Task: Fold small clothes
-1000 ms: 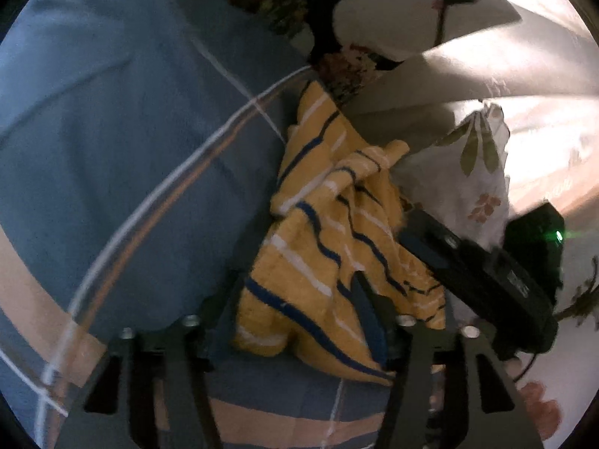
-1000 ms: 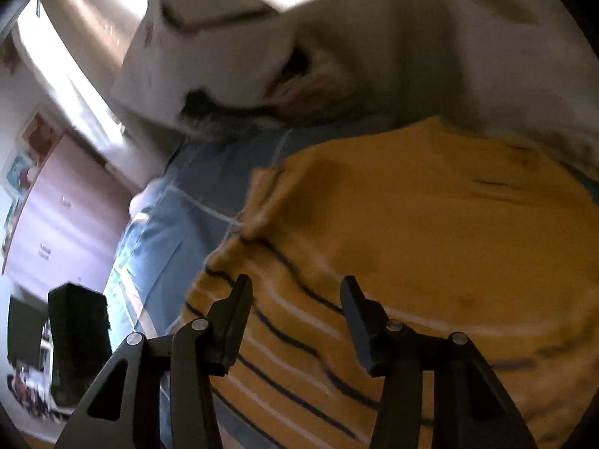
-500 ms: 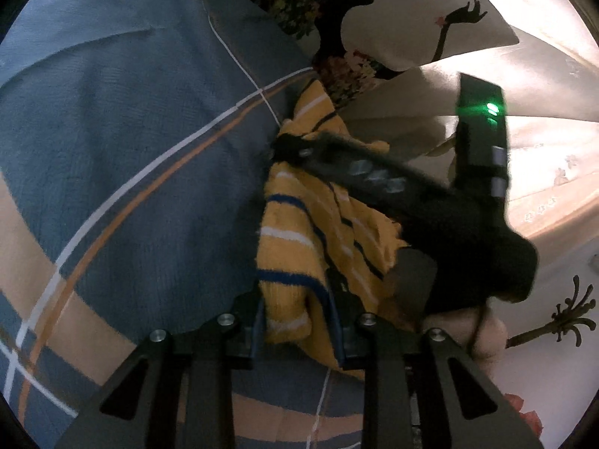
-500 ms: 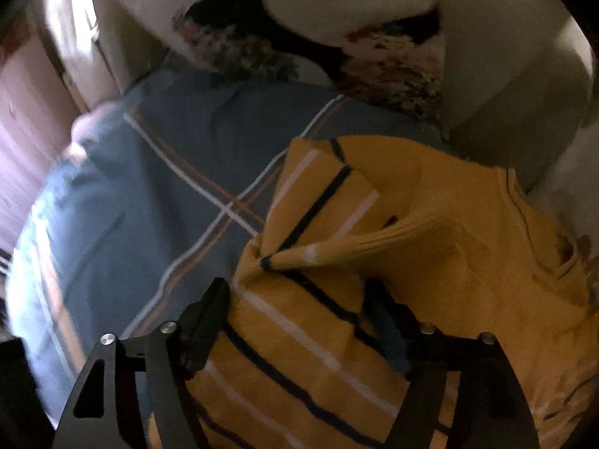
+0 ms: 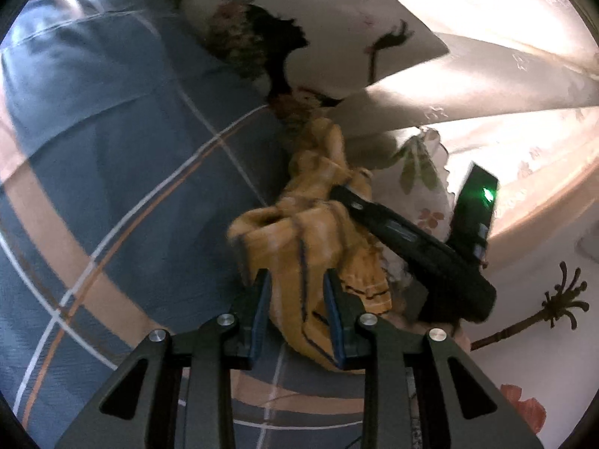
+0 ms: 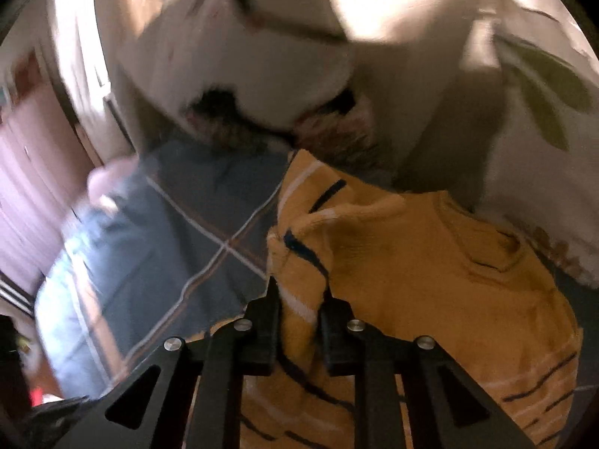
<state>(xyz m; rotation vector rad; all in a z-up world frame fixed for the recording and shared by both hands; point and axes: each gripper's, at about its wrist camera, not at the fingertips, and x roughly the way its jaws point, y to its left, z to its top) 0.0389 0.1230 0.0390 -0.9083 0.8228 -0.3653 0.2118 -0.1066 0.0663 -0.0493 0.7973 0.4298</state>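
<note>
A small yellow sweater with navy and white stripes (image 5: 318, 235) lies bunched on a blue plaid bedsheet (image 5: 112, 149). My left gripper (image 5: 297, 284) is shut on a fold of the sweater near its lower edge. My right gripper shows in the left wrist view as a black body (image 5: 411, 247) reaching into the sweater from the right. In the right wrist view my right gripper (image 6: 299, 299) is shut on a striped fold of the sweater (image 6: 430, 280), whose plain yellow body and neckline spread to the right.
White pillows with floral prints (image 5: 337, 26) lean at the head of the bed, right behind the sweater. A white floral cloth (image 5: 423, 172) lies to the right. In the right wrist view the sheet (image 6: 168, 243) runs left toward a pinkish wall (image 6: 30, 187).
Both grippers have closed on folds of the sweater. The sweater is more bunched and pulled up off the sheet than before.
</note>
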